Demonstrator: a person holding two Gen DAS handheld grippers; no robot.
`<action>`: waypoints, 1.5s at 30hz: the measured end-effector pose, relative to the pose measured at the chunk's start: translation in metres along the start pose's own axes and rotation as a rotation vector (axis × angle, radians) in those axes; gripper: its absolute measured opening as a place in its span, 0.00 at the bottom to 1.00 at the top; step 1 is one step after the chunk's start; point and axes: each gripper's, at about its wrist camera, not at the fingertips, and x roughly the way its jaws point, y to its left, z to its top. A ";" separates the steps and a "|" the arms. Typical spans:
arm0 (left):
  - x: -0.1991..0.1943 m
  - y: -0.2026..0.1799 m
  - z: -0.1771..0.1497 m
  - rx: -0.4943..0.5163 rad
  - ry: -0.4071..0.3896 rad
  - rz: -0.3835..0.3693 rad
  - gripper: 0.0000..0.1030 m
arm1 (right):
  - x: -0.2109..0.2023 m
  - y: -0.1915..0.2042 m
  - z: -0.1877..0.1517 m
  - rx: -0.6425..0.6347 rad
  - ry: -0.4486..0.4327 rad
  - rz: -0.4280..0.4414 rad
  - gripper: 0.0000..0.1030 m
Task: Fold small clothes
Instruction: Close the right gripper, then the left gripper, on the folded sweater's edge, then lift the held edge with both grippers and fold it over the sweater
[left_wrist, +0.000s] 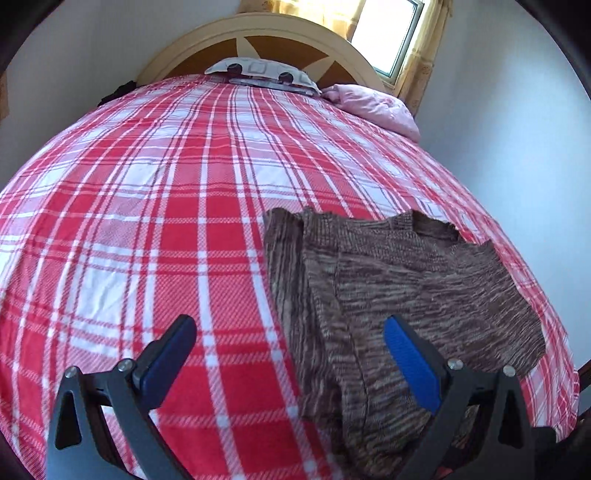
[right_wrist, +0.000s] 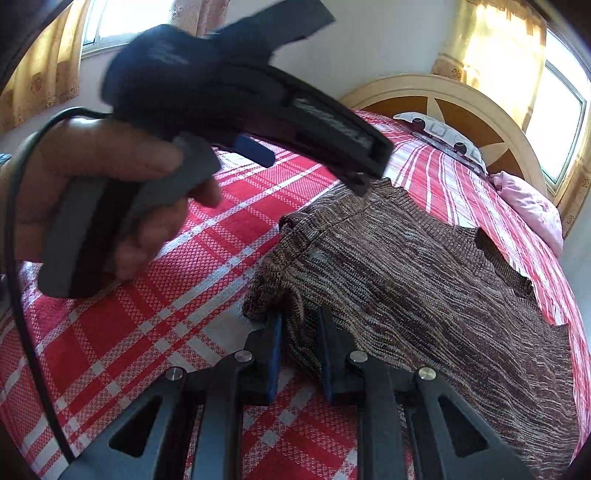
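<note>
Presently, at upper left of the right wrist view, a hand (right_wrist: 92, 199) carries the left gripper (left_wrist: 291, 332), jaws wide apart and empty above the plaid bedspread (left_wrist: 147, 221). Lower centre, the right gripper (right_wrist: 299, 325) pinches the near edge of the brown knit garment (right_wrist: 406, 277), which spreads rightward across the bed.

A bed (left_wrist: 147, 229) under a red-and-white plaid cover carries a brown knitted garment (left_wrist: 388, 280) near its foot, with a patterned pillow (left_wrist: 258, 72) and pink bedding (left_wrist: 376, 105) by the headboard.
</note>
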 end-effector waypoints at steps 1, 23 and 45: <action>0.003 0.000 0.001 -0.005 0.002 -0.005 1.00 | 0.000 0.000 0.000 0.000 0.001 0.001 0.18; 0.016 0.005 0.002 -0.155 0.074 -0.148 0.07 | -0.027 -0.025 -0.001 0.108 -0.055 0.075 0.07; -0.015 -0.055 0.045 -0.183 -0.064 -0.283 0.06 | -0.105 -0.091 -0.010 0.224 -0.212 0.027 0.07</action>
